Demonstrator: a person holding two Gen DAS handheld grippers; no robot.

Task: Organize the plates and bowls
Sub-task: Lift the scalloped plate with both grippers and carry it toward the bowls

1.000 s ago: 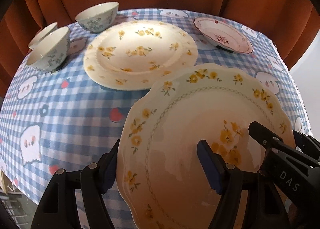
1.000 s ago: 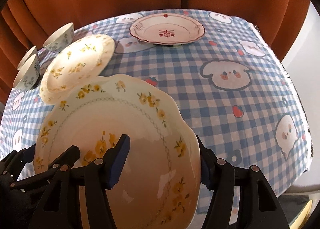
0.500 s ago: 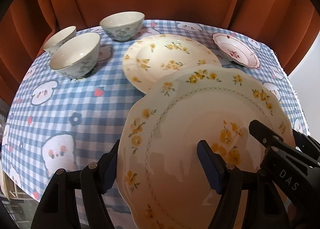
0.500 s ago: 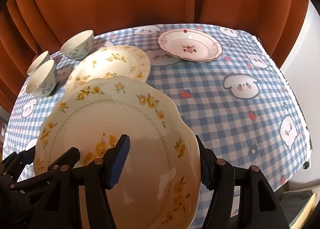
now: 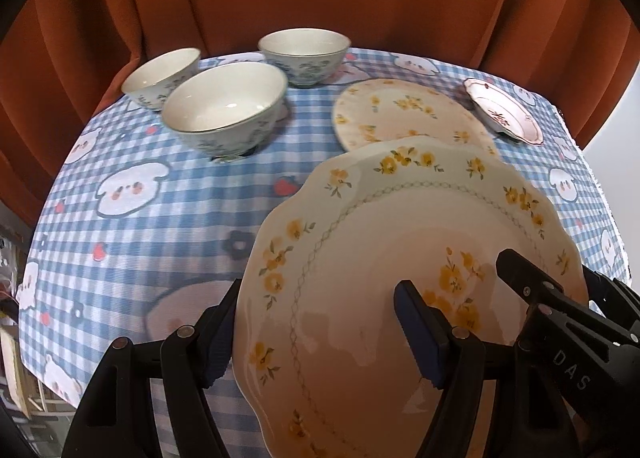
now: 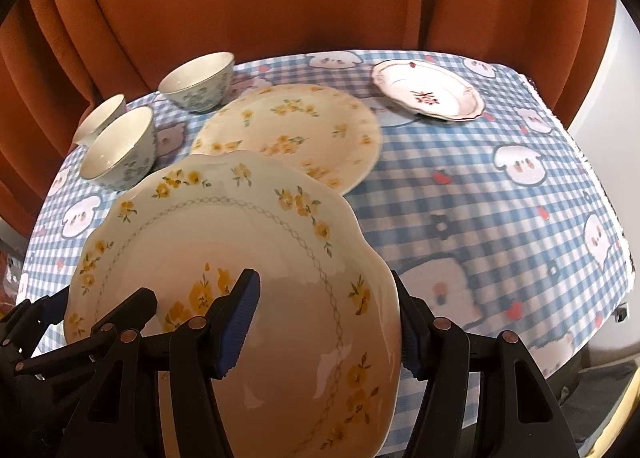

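While both the left gripper (image 5: 320, 330) and right gripper (image 6: 326, 322) clamp opposite rims of the scalloped plate (image 5: 400, 278), it hangs above the tablecloth (image 5: 180, 218), nearer than the flat plate (image 6: 296, 130), with three bowls (image 5: 226, 106) left of that plate.

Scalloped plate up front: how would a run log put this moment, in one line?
scalloped plate: lifted | left gripper: shut on rim | right gripper: shut on rim | bowls: on table

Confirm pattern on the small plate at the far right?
White small plate with a red rim line and red floral sprig in the centre; clearest in the right wrist view.
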